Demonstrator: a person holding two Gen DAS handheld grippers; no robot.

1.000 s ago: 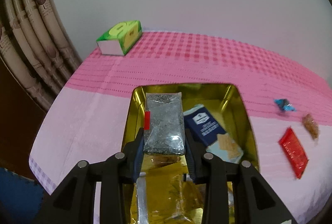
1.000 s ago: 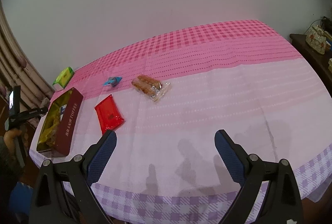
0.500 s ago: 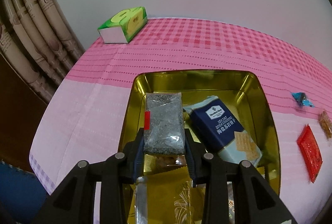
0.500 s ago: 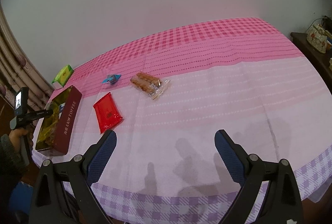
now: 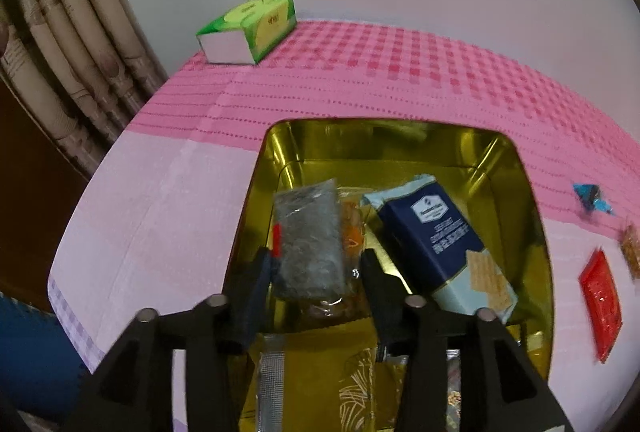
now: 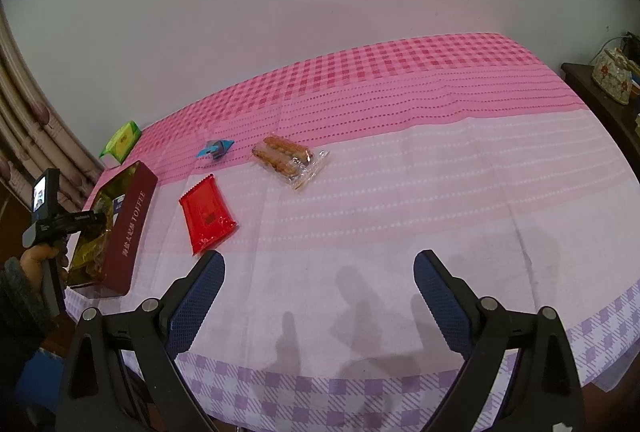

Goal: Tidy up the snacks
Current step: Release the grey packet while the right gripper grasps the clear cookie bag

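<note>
Snack in my left jaws: grey speckled clear-wrapped packet [image 5: 310, 240] with a red tab on its left edge, lying tilted inside the gold-lined tin, at about 12 o'clock from my left gripper [image 5: 316, 266].
Left jaws: I have just been opening them; they stand narrow, the grey packet between them, and a gap shows on the right side, so the pads no longer pinch it.
Tin: rectangular tin box with gold inside and dark red outer wall lettered TOFFEE [image 6: 134, 228], on the pink and lilac checked tablecloth [image 6: 400, 199], at 10 o'clock from my right gripper [image 6: 318, 284].
Also in the tin: navy and pale blue cracker pack [image 5: 444, 244] at 2 o'clock from my left gripper, just beside the grey packet; an orange-printed clear wrapper [image 5: 352, 232] between the two; gold foil packs [image 5: 320, 372] nearer the camera.
Loose on the cloth: flat red foil packet [image 6: 206, 213] just right of the tin; small blue wrapped sweet [image 6: 214, 149] beyond it; clear bag of brown biscuit sticks [image 6: 288, 159] at 12 o'clock from my right gripper.
Far corner: green tissue box [image 5: 250, 29], at 11 o'clock from the tin.
Right jaws: wide apart, nothing between them, held above bare cloth.
</note>
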